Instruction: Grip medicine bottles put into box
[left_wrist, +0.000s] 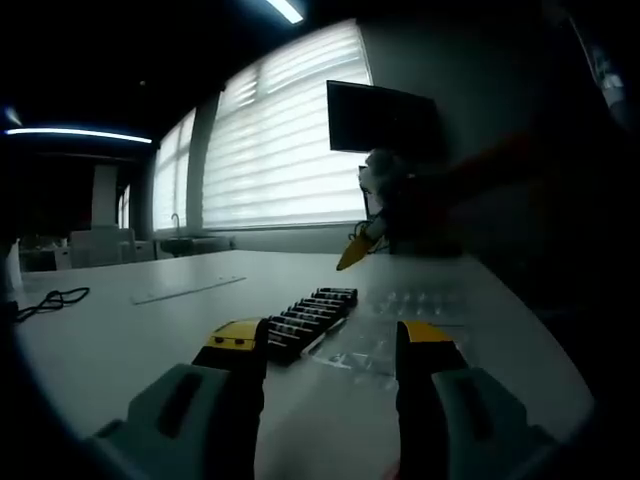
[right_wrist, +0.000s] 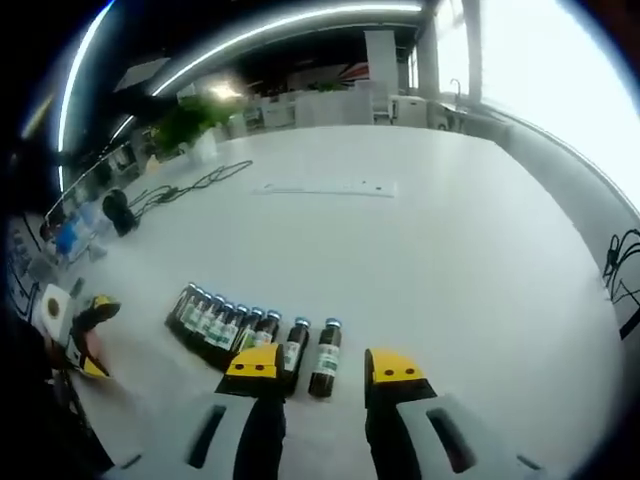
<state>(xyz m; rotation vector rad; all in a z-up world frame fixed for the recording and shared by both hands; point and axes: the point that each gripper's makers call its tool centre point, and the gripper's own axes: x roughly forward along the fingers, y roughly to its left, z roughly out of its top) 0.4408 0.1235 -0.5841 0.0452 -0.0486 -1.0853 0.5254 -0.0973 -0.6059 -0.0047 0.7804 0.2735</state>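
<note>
While you hold both tools above the white table (right_wrist: 430, 230), the task looks to be at its very start: no bottle is gripped yet, and none sits in the box as far as these views show.

Going from left to right in the left gripper view, a dark cable (left_wrist: 50, 298) lies at the far left edge of the table, then your left gripper (left_wrist: 332, 345) stands with its jaws wide apart and nothing between them. Just beyond it lies the row of medicine bottles (left_wrist: 312, 312), side by side. To the right of the row is a clear tray (left_wrist: 400, 320) with round pockets; this is perhaps the box, but the picture is dark there and I cannot be sure. Further behind, the other gripper comes in from the right.

In the right gripper view, the same bottles (right_wrist: 250, 330) lie in a line left of centre, and the two at the right end stand slightly apart from the others. Your right gripper (right_wrist: 325, 368) is spread open and empty, its yellow tips just near these two bottles.

All bottles remain to be picked and placed.
</note>
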